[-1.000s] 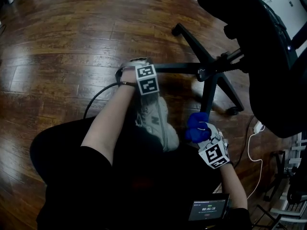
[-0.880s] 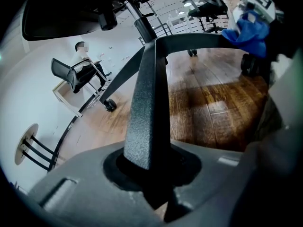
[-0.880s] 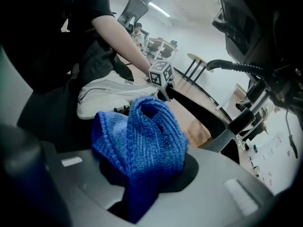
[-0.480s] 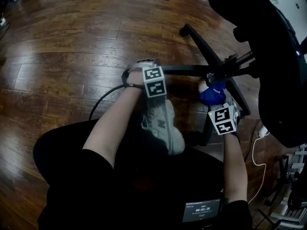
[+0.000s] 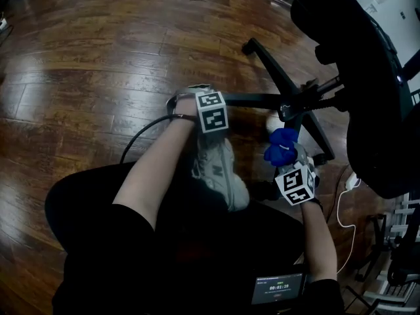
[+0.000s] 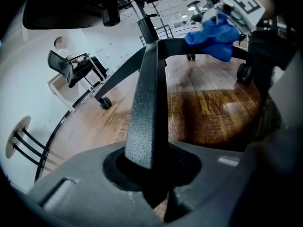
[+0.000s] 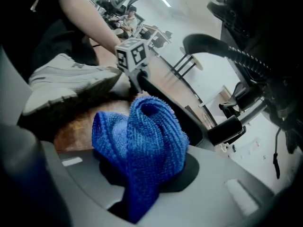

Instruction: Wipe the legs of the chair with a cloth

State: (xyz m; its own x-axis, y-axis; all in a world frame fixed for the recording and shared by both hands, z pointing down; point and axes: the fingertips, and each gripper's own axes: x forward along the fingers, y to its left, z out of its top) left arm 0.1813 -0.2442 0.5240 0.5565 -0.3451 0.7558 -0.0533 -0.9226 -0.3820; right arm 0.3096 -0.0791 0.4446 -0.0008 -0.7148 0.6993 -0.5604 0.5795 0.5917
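Note:
The black office chair's star base [image 5: 289,100] stands on the wood floor at the upper right of the head view. My left gripper [image 5: 197,100] is shut on the leg [image 6: 149,103] that runs left from the hub; in the left gripper view that leg rises straight out from between the jaws. My right gripper [image 5: 283,155] is shut on a bunched blue cloth [image 5: 282,146] [image 7: 139,141], which sits against the near leg [image 5: 292,136] just below the hub. From the left gripper view the blue cloth [image 6: 213,34] shows beside the hub at the upper right.
A white sneaker [image 5: 216,169] rests on the floor between the two arms. The chair's dark seat [image 5: 367,77] overhangs the right side. A white cable [image 5: 348,195] and wire racks [image 5: 400,241] lie at the right edge. A castor [image 5: 249,46] ends the far leg.
The right gripper with the blue cloth went from near the sneaker up to the hub, then slid back a little along the near leg. The left gripper kept its hold.

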